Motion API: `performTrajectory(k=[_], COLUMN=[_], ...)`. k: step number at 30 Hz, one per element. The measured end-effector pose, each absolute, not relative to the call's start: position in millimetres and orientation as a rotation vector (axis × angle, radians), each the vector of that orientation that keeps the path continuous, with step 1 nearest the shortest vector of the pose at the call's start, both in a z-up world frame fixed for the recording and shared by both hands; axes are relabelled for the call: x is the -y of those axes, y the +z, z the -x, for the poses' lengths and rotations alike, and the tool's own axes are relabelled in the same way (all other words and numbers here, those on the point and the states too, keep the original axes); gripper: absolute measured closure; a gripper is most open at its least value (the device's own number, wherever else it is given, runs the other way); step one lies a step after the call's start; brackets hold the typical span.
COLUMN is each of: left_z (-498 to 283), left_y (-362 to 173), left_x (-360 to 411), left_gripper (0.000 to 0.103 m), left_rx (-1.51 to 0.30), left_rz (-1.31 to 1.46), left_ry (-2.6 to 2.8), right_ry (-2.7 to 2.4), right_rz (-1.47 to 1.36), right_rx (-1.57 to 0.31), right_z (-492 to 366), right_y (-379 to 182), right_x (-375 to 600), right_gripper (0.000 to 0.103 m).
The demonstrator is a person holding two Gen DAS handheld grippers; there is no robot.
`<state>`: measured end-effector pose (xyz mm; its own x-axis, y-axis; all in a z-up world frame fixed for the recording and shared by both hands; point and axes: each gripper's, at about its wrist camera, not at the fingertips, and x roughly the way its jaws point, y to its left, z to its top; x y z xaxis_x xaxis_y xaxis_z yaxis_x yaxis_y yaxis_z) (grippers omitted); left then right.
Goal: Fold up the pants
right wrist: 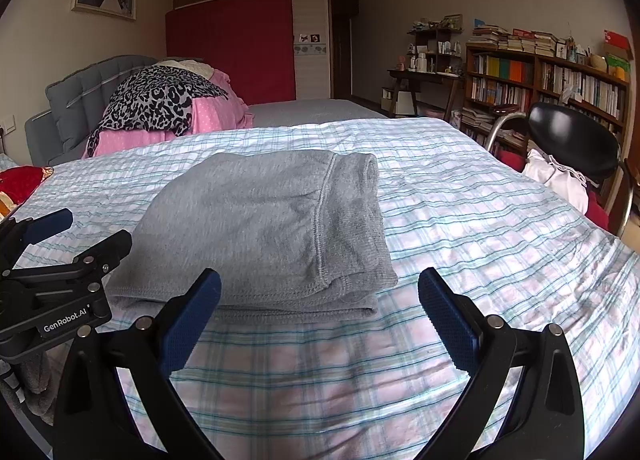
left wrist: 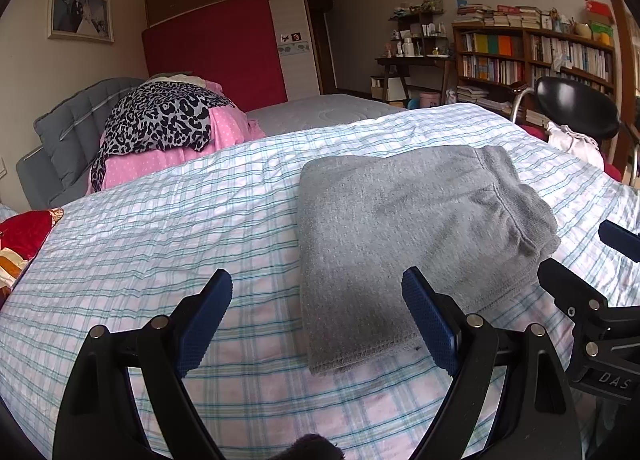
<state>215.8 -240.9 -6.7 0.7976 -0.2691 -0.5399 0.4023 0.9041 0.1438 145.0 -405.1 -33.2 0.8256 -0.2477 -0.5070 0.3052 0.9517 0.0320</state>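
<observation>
On the bed's plaid sheet (right wrist: 460, 199), the grey pants (right wrist: 272, 227) lie folded into a compact stack. Both grippers hover near its front edge, jaws spread wide with nothing between them: the left gripper (left wrist: 316, 314) by the stack's left corner, the right gripper (right wrist: 320, 310) by its right.

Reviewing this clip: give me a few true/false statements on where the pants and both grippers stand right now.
1. The grey pants lie folded in a compact stack on the plaid bedspread. True.
2. The left gripper is clamped on the pants. False: its jaws stand open and hold nothing.
3. The right gripper is open and holds nothing. True.
4. The pants hang over the black chair. False: they lie on the bed; the chair stands beside it.
</observation>
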Motion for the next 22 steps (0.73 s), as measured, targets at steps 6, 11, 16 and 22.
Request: performTrajectory(k=[6, 11, 16, 22], left_z=[-215.3, -211.8, -219.3, -231.3], left_y=[-7.0, -6.6, -10.4, -16.1], left_x=[241.1, 242.1, 240.0, 229.5], left_gripper=[0.017, 0.017, 0.017, 0.017], left_rx=[-0.534, -0.512, -0.553, -0.627], left_rz=[-0.26, -0.268, -0.252, -0.212], left_ry=[-0.37, -0.366, -0.348, -0.32], right_ry=[-0.293, -0.291, -0.284, -0.282], right_rz=[-0.11, -0.113, -0.148, -0.188], right_rx=[-0.525, -0.528, -0.544, -0.562], right_z=[-145.5, -146.5, -148.7, -150.1], right_y=[-34.5, -35.9, -39.8, -42.4], right_x=[403.4, 404.2, 410.1, 416.8], right_gripper=[0.003, 0.003, 0.003, 0.003])
